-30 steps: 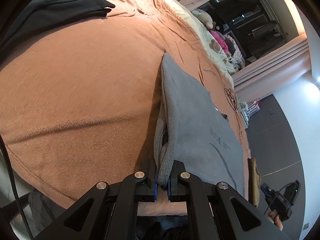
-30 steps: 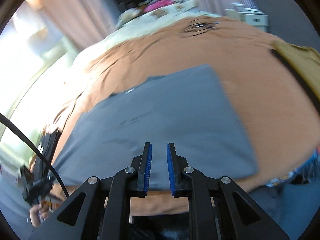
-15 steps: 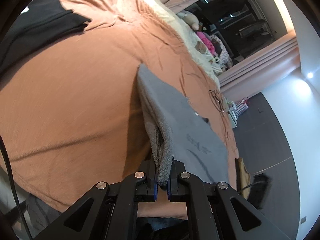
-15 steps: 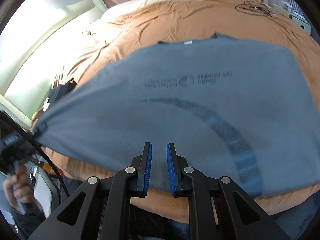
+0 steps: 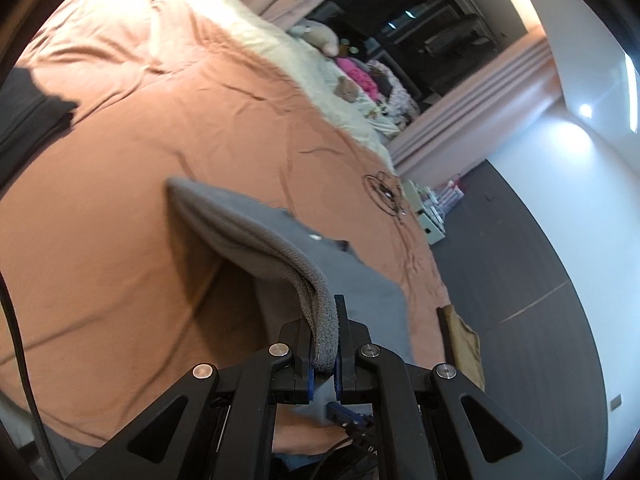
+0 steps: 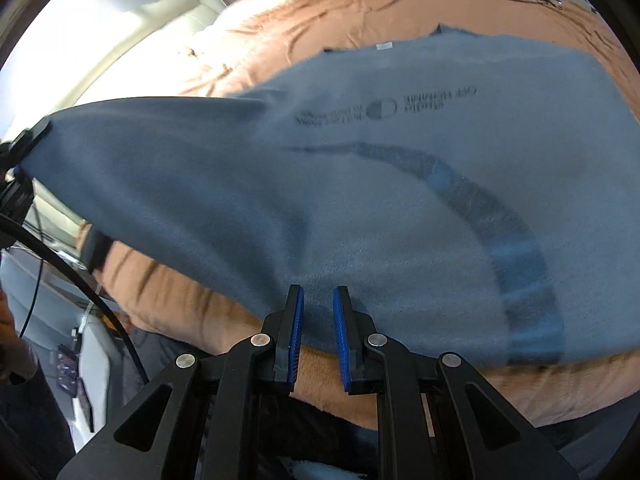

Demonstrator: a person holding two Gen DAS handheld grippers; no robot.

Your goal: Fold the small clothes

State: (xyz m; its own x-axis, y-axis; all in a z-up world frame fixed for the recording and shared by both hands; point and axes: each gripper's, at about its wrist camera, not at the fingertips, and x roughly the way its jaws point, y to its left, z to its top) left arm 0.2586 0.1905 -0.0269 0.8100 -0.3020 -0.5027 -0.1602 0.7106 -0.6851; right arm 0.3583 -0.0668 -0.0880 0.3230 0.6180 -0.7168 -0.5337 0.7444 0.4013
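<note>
A grey fleece garment with dark printed text and a curved stripe lies on the orange bedspread. My left gripper is shut on its folded left edge and holds that edge lifted above the bed, so the cloth arches up from the bed. The lifted corner and the left gripper show at the far left of the right wrist view. My right gripper is open, its blue pads just over the garment's near hem, holding nothing.
A black garment lies at the bed's left. A yellow-brown garment hangs at the right bed edge. Cream bedding and soft toys lie at the far end. A black cable coil rests on the bedspread.
My left gripper has lifted the garment's edge higher and swung it rightward over the cloth. My right gripper has closed in on the garment's near hem, still open.
</note>
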